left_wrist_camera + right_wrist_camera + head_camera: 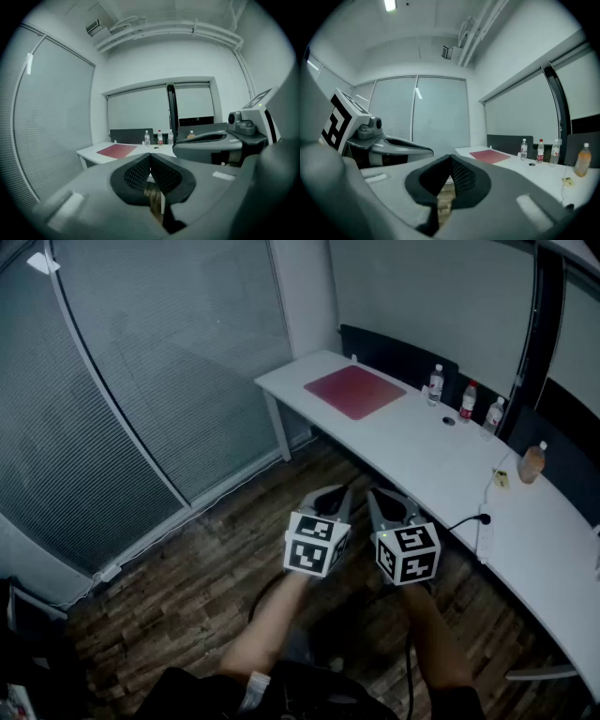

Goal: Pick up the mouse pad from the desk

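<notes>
Blinds (141, 362) fill the wall at left as a person stands on the wooden floor (187, 568), a two-jaw gripper in each hand, the pickup not yet begun. Nearest the blinds, the left gripper (336, 495) is held out roughly level with its jaws pressed together and nothing between them. Just beside it, on the desk's side, the right gripper (381, 495) is likewise closed and empty. The two tips lean slightly toward each other.

Beyond them, well apart from both, the red mouse pad (356, 390) lies flat on the far end of the long white desk (422, 460), near the corner closest to the blinds. From the left gripper view it sits left of that gripper's jaw line (117, 150); from the right gripper view it sits right of the jaw line (490, 156). So the pad is ahead, roughly between the two lines of aim. Neither hand looks clearly nearer, though the right one stands on the desk side. The pad's longer side appears to run along the desk, but that is hard to judge from here. Further right along the desk, three clear bottles (468, 401) stand in a row, clear of the pad. By this reading, both grippers must travel forward to the desk and open before either can take an edge.
</notes>
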